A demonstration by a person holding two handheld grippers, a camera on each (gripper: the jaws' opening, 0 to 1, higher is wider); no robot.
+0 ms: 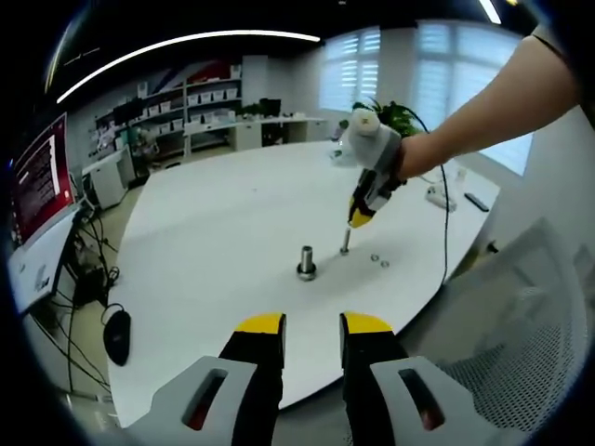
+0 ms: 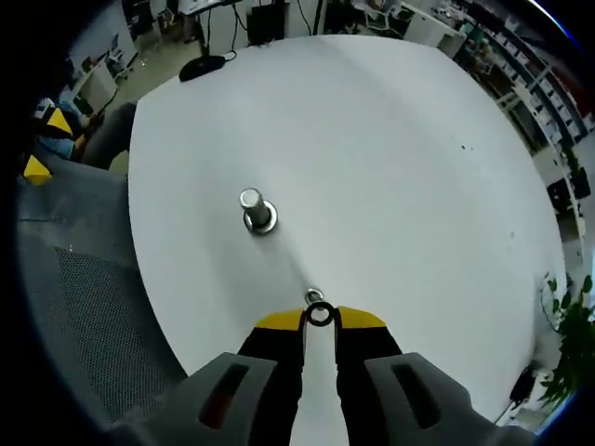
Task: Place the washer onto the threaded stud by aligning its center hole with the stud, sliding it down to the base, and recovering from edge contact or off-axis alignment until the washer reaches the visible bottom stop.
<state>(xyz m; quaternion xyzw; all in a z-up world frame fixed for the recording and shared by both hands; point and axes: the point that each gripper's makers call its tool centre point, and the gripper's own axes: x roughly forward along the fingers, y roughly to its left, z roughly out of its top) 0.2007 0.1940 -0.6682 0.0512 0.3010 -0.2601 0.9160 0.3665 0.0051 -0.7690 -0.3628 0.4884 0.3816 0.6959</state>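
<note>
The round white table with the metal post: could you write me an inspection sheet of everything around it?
Surface: white table, mostly bare.
Job's things: threaded stud upright; washer at right hand-held gripper tips.
Clutter: two spare washers, remote.
Grippers: left hand-held gripper open, held back from the stud; right one closed on washer.
Cables: black cable crossing the table edge; mouse below.
Surroundings: mesh chair, shelves, plant.

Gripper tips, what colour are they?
Yellow. The right gripper has yellow tips on black fingers, clearest in the right gripper view, pinching the washer.
</note>
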